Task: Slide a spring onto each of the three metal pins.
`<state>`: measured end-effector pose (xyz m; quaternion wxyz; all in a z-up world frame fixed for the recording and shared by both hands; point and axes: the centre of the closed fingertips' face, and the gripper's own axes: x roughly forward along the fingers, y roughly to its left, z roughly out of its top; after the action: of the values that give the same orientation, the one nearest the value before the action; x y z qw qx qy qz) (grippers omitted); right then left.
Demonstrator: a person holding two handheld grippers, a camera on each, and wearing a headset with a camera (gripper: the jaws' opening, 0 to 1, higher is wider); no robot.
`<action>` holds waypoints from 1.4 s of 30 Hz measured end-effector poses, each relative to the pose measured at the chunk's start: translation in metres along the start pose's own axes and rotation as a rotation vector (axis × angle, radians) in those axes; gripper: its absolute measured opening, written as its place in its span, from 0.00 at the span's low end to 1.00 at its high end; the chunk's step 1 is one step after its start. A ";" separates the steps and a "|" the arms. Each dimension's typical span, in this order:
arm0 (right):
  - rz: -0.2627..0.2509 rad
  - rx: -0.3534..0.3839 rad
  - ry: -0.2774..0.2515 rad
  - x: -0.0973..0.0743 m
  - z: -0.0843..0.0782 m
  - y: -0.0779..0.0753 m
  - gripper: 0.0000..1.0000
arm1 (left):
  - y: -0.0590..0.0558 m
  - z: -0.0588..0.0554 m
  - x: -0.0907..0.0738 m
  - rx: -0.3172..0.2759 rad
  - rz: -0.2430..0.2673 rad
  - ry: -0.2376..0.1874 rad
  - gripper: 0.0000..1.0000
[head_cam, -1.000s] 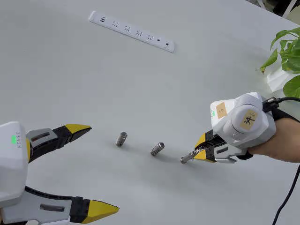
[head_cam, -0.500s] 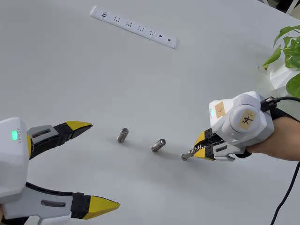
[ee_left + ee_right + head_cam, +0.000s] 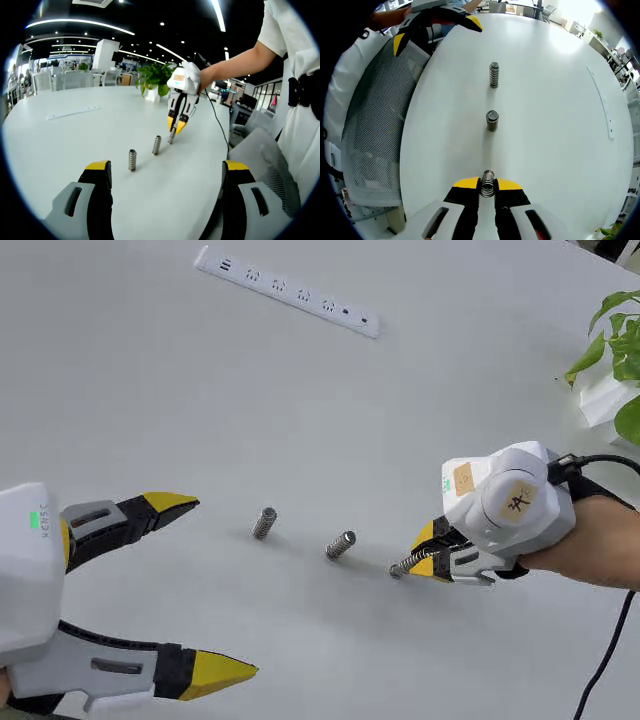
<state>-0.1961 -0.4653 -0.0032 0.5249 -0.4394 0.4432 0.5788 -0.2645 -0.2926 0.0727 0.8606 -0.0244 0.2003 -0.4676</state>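
Two short metal pins with springs on them stand upright on the white table: one (image 3: 264,523) (image 3: 132,160) (image 3: 493,75) to the left, the other (image 3: 340,544) (image 3: 156,144) (image 3: 492,120) to its right. A third spring (image 3: 405,565) (image 3: 171,136) (image 3: 487,182) leans in line with them, its lower end at the table. My right gripper (image 3: 428,558) (image 3: 176,125) (image 3: 487,186) is shut on its upper part. My left gripper (image 3: 198,587) (image 3: 166,167) hangs wide open near the table's front left, well short of the pins, with nothing between its jaws.
A white power strip (image 3: 290,292) lies at the far side of the table. A potted plant (image 3: 618,340) stands at the right edge. The right gripper's black cable (image 3: 608,665) trails off to the right. A mesh chair (image 3: 370,125) sits beside the table edge.
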 end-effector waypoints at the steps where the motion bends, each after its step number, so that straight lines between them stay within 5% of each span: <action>1: 0.000 0.001 -0.001 0.001 0.000 0.000 0.08 | 0.000 0.000 0.000 0.000 0.001 0.000 0.90; 16: -0.010 0.016 0.003 0.016 -0.003 0.000 0.08 | 0.000 0.000 -0.001 0.000 0.003 0.001 0.90; 31: -0.032 0.055 -0.020 0.010 -0.002 -0.003 0.14 | -0.001 0.000 -0.001 0.012 -0.006 0.008 0.90; 42: -0.109 0.227 -0.171 -0.025 0.003 -0.005 0.27 | -0.002 0.000 -0.003 0.049 -0.025 0.032 0.92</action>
<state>-0.1897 -0.4674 0.0211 0.6376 -0.3496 0.4350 0.5311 -0.2677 -0.2914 0.0742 0.8516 0.0018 0.2024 -0.4835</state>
